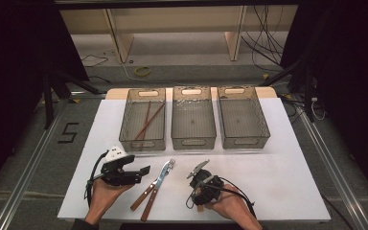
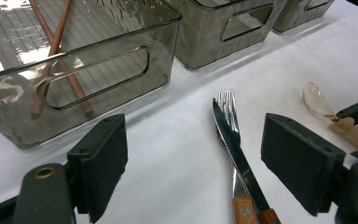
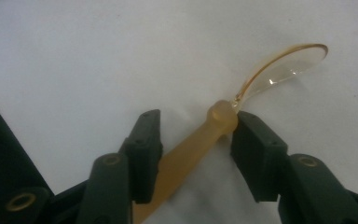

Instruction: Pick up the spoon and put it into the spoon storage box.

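- Right gripper sits at the near right of the table, its two black jaws straddling the tan handle of the spoon; the right pad touches the handle's knob, the left pad meets the handle lower down, so the jaws look partly closed onto it, though how firmly I cannot tell.
- Spoon bowl, clear and amber, points up and away from the jaws, just above the white surface.
- Left gripper rests at the near left, jaws wide apart with nothing between them.
- Knife lies across the fork, wooden handles toward the near edge, between the two grippers.
- Three smoky bins stand in a row at the far side; the left bin holds chopsticks.
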